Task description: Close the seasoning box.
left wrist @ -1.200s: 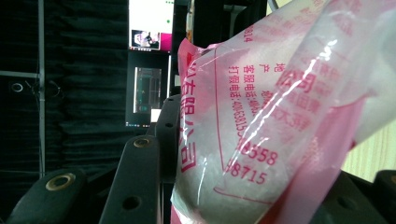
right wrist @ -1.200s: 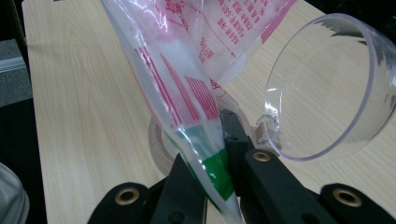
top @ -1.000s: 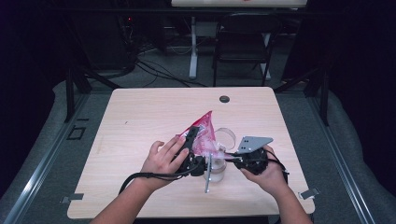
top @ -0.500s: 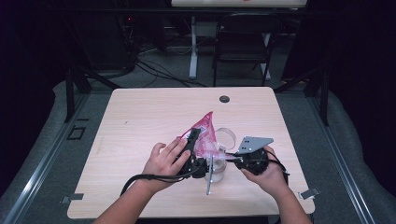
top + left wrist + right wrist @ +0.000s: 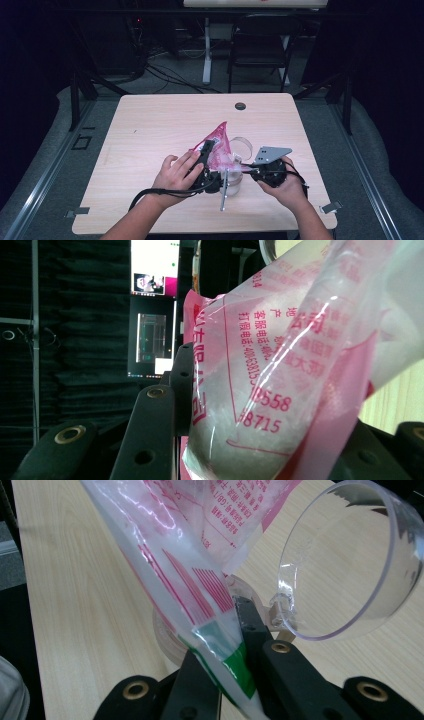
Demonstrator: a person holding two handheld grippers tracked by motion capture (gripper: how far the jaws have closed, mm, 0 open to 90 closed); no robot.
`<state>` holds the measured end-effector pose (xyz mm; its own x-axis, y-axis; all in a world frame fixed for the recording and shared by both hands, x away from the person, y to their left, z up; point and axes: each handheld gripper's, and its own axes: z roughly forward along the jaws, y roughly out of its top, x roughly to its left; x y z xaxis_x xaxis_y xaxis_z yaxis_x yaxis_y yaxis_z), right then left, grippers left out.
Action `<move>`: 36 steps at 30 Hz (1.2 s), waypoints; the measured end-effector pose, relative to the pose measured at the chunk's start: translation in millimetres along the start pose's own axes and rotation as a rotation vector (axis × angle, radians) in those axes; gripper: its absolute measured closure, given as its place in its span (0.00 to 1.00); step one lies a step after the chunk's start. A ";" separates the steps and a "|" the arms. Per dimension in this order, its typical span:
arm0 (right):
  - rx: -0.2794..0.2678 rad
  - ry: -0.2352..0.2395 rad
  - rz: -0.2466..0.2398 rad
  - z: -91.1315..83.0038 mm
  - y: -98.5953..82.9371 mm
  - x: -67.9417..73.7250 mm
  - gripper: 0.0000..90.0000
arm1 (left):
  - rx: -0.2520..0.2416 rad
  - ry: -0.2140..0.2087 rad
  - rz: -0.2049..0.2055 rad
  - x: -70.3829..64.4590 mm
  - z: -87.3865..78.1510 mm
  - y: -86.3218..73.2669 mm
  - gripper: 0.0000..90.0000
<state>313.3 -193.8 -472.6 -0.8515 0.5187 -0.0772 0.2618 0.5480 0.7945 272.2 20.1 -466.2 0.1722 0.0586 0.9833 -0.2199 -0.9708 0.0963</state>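
One pink bag (image 5: 218,145) above the worktop (image 5: 150,125) toward its near edge, pinched by two grippers: left gripper (image 5: 204,156) clamped on it, right gripper (image 5: 239,163) gripping its corner. One clear lidded container (image 5: 233,176) beneath.

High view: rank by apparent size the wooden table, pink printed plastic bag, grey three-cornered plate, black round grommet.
1. Wooden table
2. Pink printed plastic bag
3. Grey three-cornered plate on the right gripper, somewhat smaller than the bag
4. Black round grommet

Overhead camera, two close claw-mounted views
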 end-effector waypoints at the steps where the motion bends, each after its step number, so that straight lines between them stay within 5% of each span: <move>1: -0.005 -0.007 0.003 0.0 -0.1 -0.1 1.00 | -0.010 0.006 -0.001 -0.5 0.4 -0.2 0.72; 36: 0.001 -0.017 -0.006 1.7 3.0 4.6 1.00 | 0.020 -0.019 0.000 -4.8 3.3 -6.4 0.73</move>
<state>311.0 -188.7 -471.6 -0.8454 0.5261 -0.0920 0.2571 0.5518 0.7933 276.0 25.3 -472.0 0.1905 0.0542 0.9802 -0.2004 -0.9753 0.0929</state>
